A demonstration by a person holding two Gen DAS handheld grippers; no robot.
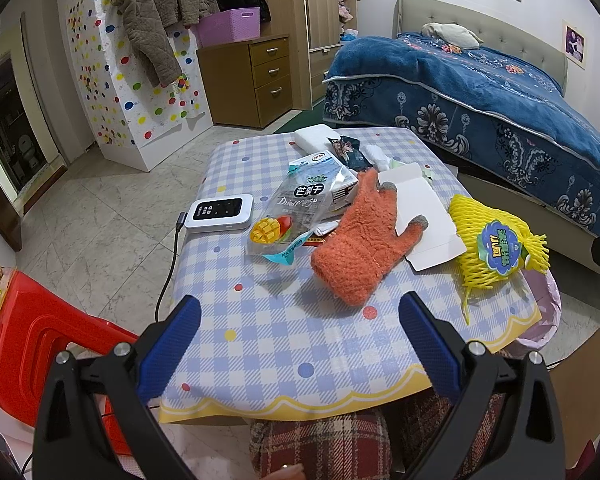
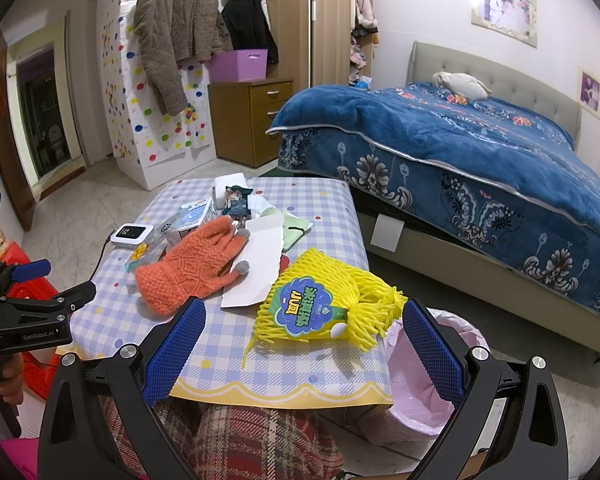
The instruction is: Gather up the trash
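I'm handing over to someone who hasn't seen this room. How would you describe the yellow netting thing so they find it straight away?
Start at the small table with the blue checked cloth, in front of the bed. At its near corner, above the pink-lined bin, lies the yellow foam fruit net, just ahead of the right tool. It alone is bright yellow mesh with fringed ends and a green and blue label; the orange glove lies beside it.

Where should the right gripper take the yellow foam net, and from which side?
Judging by its pose, grip the tasselled end overhanging the table's near corner, coming from the right gripper's side: it sticks out free, nearest the bin.
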